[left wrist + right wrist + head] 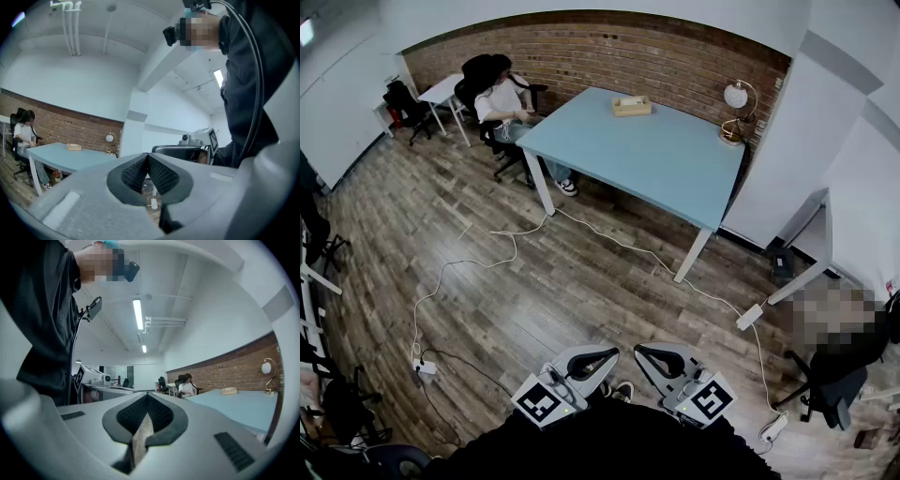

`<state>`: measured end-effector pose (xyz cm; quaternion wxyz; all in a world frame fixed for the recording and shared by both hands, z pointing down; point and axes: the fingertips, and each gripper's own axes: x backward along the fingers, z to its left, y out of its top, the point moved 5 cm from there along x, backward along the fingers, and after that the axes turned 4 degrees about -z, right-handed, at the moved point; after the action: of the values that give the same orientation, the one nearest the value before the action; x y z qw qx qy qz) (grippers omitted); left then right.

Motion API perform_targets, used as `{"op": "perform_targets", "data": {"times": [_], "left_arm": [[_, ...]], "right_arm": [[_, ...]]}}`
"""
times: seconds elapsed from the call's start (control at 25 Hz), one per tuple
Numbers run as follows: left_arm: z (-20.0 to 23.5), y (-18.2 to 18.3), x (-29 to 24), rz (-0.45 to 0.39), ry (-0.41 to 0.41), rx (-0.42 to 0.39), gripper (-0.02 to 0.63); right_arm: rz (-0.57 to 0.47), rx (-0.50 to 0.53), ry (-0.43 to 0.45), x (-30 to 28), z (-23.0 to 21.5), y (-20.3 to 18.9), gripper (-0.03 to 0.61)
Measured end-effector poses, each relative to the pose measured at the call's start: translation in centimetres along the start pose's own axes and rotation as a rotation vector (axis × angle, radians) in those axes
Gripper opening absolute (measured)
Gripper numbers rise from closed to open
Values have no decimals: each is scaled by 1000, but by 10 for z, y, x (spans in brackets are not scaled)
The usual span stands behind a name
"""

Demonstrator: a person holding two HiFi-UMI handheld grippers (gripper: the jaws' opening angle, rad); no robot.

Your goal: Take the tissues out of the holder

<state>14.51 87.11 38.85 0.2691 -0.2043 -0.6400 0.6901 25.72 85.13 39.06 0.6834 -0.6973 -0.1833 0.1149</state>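
A wooden tissue holder (pixel 631 106) stands near the far edge of a light blue table (pixel 656 159) across the room. It is small in the left gripper view (pixel 73 147) and in the right gripper view (pixel 229 391). Both grippers are held low against the person's body, far from the table, with their tips turned toward each other. My left gripper (pixel 612 354) (pixel 147 159) is shut with nothing between its pads. My right gripper (pixel 639 351) (pixel 147 397) is shut and empty too.
A person (pixel 502 103) sits on an office chair at the table's left end. A globe lamp (pixel 734 98) stands on the table's right corner. White cables (pixel 516 253) and a power strip (pixel 749 316) lie on the wood floor. A dark chair (pixel 825 384) stands at the right.
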Motion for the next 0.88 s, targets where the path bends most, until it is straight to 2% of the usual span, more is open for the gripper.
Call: {"op": "perform_targets", "data": {"times": [0.56, 0.88], "left_arm": [[8, 0, 0, -3, -12, -17, -6], [27, 9, 6, -4, 9, -14, -6]], "right_arm": [[-8, 5, -33, -10, -5, 3, 5], [-9, -7, -41, -29, -9, 7, 5]]}}
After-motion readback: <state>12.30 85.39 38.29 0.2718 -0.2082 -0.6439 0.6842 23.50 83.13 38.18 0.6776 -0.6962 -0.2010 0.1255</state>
